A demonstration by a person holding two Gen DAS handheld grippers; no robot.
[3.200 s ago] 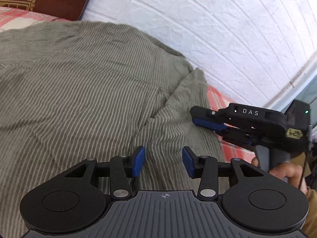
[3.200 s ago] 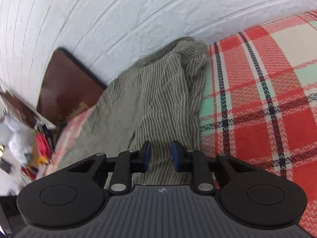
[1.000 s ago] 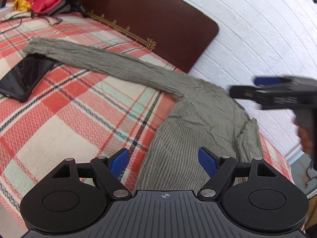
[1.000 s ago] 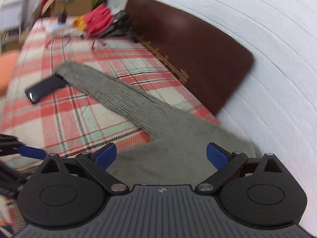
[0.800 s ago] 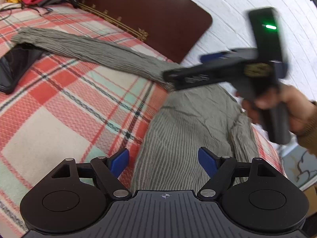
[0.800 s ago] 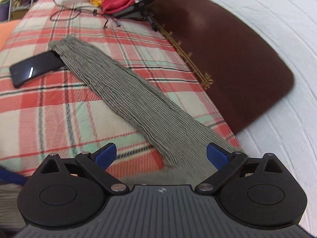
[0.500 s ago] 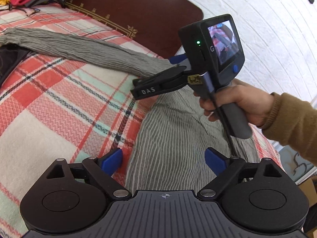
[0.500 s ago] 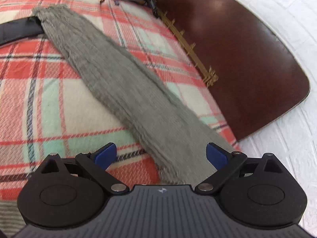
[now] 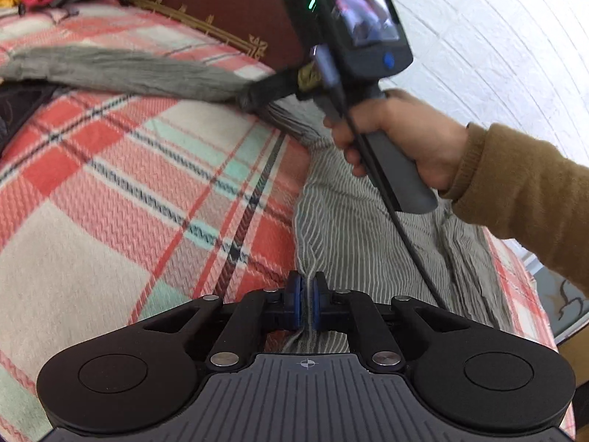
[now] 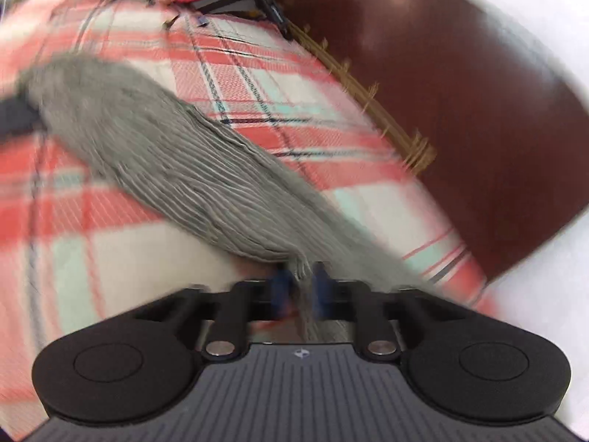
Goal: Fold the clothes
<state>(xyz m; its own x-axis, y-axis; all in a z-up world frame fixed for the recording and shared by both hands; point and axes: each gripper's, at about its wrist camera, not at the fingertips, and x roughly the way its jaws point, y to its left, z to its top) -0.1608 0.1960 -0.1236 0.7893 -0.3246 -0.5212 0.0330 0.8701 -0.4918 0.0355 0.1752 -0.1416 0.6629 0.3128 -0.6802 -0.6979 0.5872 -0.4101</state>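
Both grippers were clamped on the grey striped shirt on the bed.

The left gripper [image 9: 304, 300] pinched a fold at the near edge of the shirt [image 9: 353, 228], its blue pads pressed together on the cloth. The right gripper [image 10: 302, 287], held in a hand [image 9: 408, 140] with a brown sleeve [image 9: 522, 199], reached low over the shirt's body and had closed on the base of the sleeve [image 10: 176, 162]. The cloth was thin, finely striped and wrinkled. The long sleeve lay stretched across the plaid blanket [image 9: 110, 191], pointing away from the body, alongside the dark wooden headboard [image 10: 460, 92]; motion blur softened its far end.
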